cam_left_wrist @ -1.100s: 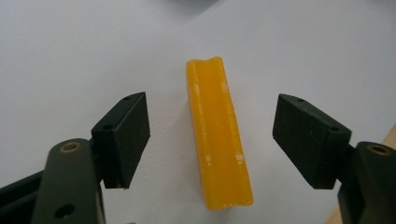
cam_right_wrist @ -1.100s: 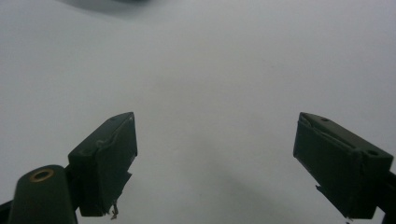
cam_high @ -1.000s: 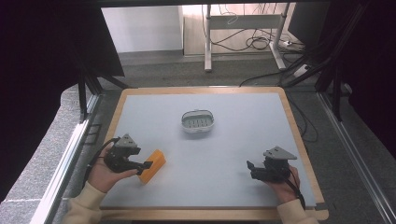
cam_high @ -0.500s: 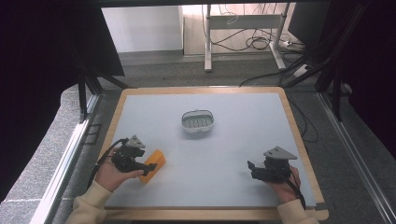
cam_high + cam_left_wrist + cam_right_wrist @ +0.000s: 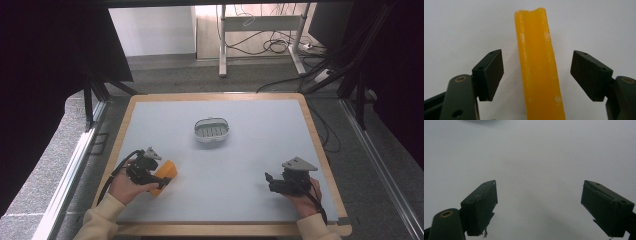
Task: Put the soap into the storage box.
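The near end of the one yellow bar (image 5: 537, 65) is cut off at the bottom of the left gripper view, and in the high view the left claw (image 5: 159, 180) covers part of it. There are two claws, one bar and one small grey basket (image 5: 211, 130), and I cannot tell what is in the basket. The left claw is wide open with the bar between its jaws, not touching, at 8 o'clock on the table (image 5: 260, 150); the right claw (image 5: 268, 180), at 4 o'clock, is wide open too.

table (image 5: 260, 130) (wood-edged) bears soap bar (image 5: 166, 175), dish (image 5: 211, 129)
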Demonstrator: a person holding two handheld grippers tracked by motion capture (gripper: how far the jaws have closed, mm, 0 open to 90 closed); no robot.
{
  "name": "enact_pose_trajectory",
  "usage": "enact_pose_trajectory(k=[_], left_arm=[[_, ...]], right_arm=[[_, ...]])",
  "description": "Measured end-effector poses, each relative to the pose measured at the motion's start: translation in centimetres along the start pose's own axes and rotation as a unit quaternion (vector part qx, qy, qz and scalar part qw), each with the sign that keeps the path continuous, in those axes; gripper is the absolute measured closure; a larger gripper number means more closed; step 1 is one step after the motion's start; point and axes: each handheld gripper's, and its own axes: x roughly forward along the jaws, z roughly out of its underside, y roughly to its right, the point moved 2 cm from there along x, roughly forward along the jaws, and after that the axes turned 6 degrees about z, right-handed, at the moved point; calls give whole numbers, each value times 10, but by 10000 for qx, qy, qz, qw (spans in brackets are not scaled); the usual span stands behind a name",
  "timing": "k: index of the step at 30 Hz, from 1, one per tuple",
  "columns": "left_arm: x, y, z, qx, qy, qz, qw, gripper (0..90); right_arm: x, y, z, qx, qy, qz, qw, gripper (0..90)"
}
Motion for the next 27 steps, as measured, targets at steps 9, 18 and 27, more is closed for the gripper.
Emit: enact_pose_trajectory(k=[9,18,27], left_arm=[[12,-1,-3,-123,-189,-81,9997,309],[20,-1,1,-288,-340,-170,9989,466],[22,-1,1,-316,-368,-155,9987,604]], right_arm=[[0,0,0,-5,-5,40,10000,142],[0,0,0,10,-24,68,10000,142],[1,1,1,9,-33,99,9999,143]])
